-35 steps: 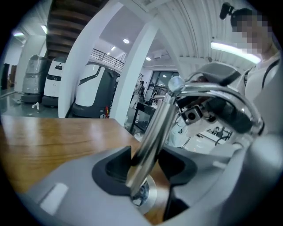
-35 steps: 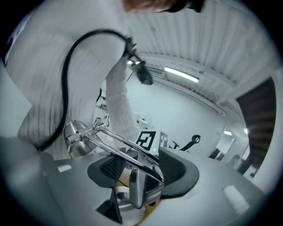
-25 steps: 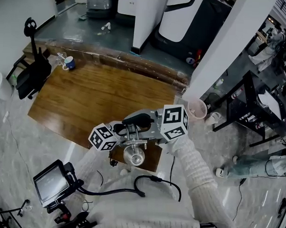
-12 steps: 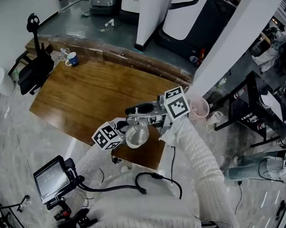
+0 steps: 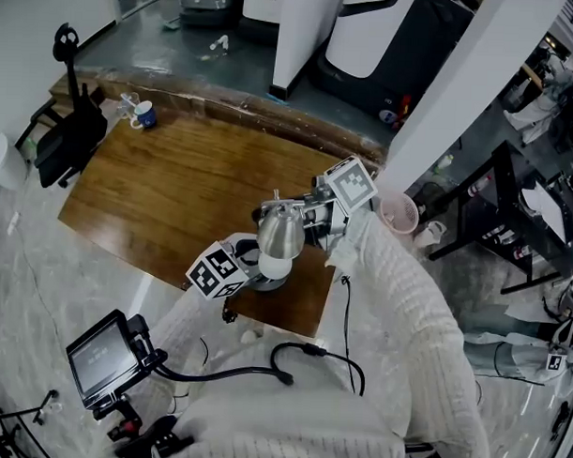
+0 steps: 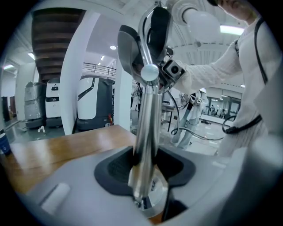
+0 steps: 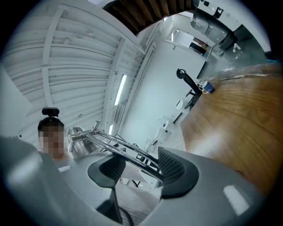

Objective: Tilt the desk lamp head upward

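Observation:
A chrome desk lamp stands near the front right corner of the wooden table [image 5: 175, 191]. Its shade [image 5: 280, 233] is tilted, and the white bulb [image 5: 274, 266] shows at its lower end. My left gripper [image 5: 252, 274] is low by the lamp's round base [image 6: 152, 194], with its pads shut on the upright pole [image 6: 145, 132]. My right gripper [image 5: 303, 215] is behind the shade. In the right gripper view the lamp's thin twin-rod arm [image 7: 124, 148] crosses between the jaws of the right gripper [image 7: 141, 170] and rests against both pads. The shade [image 7: 79, 141] is at the arm's far end.
A blue mug [image 5: 143, 118] sits at the table's far left corner, with a black chair [image 5: 69, 141] beside it. A pink bin [image 5: 400, 216] and a white column [image 5: 461, 79] are on the right. A small monitor [image 5: 104, 358] and a black cable [image 5: 301, 360] lie on the floor in front.
The right gripper has moved up and away from me with the lamp's arm. The shade has risen and tipped, so its bulb end now shows. The left gripper stays at the pole.

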